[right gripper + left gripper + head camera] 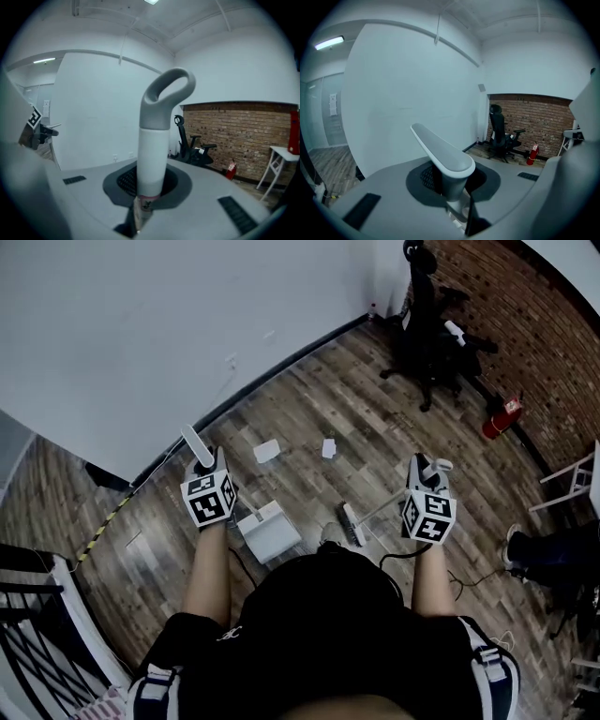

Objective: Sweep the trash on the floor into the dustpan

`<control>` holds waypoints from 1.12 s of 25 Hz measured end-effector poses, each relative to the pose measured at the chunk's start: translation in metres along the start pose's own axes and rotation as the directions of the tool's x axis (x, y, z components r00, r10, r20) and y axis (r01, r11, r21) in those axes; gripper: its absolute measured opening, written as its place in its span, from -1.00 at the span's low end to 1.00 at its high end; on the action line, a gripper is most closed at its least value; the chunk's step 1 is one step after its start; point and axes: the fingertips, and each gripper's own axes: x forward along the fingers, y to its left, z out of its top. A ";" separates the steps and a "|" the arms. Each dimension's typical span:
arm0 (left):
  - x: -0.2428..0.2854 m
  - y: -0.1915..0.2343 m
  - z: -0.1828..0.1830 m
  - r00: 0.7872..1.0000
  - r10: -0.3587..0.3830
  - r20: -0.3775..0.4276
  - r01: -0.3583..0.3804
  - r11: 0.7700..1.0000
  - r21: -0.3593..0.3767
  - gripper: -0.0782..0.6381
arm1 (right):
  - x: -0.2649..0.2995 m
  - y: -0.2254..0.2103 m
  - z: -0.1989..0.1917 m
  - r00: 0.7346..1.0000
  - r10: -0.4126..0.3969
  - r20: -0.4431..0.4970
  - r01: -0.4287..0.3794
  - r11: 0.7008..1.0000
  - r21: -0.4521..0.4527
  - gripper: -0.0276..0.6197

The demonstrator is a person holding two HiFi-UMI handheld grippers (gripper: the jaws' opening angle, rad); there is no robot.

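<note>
Two white scraps of paper (266, 451) (329, 447) lie on the wood floor ahead of me. My left gripper (206, 470) is shut on the long grey handle (440, 150) of the white dustpan (270, 532), which sits low near the floor in front of my legs. My right gripper (427, 472) is shut on the broom handle (154, 154), whose grey loop end rises above the jaws. The broom's brush head (352, 523) is down by the floor to the right of the dustpan, short of the scraps.
A white wall runs along the far left. A black office chair (427, 324) and a red fire extinguisher (502, 417) stand by the brick wall at the back right. A white frame (572, 482) and someone's shoe (514, 546) are at the right; a black railing (28, 615) at the lower left.
</note>
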 end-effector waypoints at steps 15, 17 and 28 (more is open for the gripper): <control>0.136 -0.024 0.099 0.997 0.065 0.048 -0.063 0.997 -0.039 -0.61 | 0.160 -0.044 0.029 0.993 0.106 -0.043 -0.106 0.994 0.002 -0.81; 0.152 -0.014 0.108 0.995 0.077 0.056 -0.073 0.995 -0.073 -0.61 | 0.176 -0.044 0.034 0.994 0.103 -0.043 -0.103 0.995 -0.002 -0.81; 0.275 0.052 0.127 0.997 0.062 0.040 -0.055 0.986 -0.158 -0.61 | 0.277 -0.024 0.056 0.998 -0.019 -0.063 0.020 1.000 0.011 -0.81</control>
